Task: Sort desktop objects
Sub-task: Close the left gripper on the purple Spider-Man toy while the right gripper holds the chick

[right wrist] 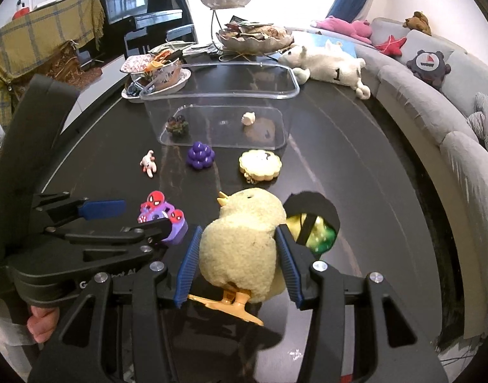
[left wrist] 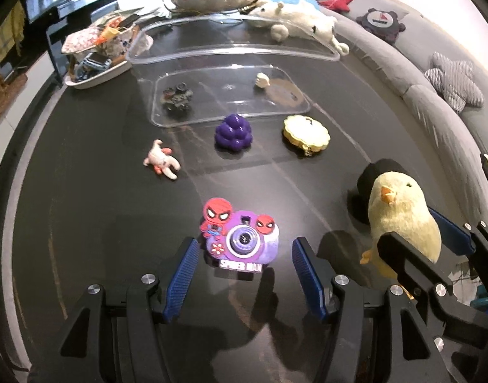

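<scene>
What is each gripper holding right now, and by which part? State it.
The right gripper holds the yellow plush chick, jaws pressed on the two sides of its body. The left gripper holds nothing; the Spider-Man toy camera sits between its open jaws.

Behind my table there's a grey sofa [right wrist: 429,102] with a striped star cushion [left wrist: 456,83], red starfish plush [right wrist: 391,44], and a piano [right wrist: 138,6] far left.

The chick [right wrist: 242,249] is soft yellow with an orange beak and feet. Near the chick, the toy camera [left wrist: 240,241] is purple with red faces. Behind the chick, the grapes [left wrist: 233,133] are dark purple and the cookie-shaped case [left wrist: 306,135] is gold. The table [left wrist: 100,207] is black.
</scene>
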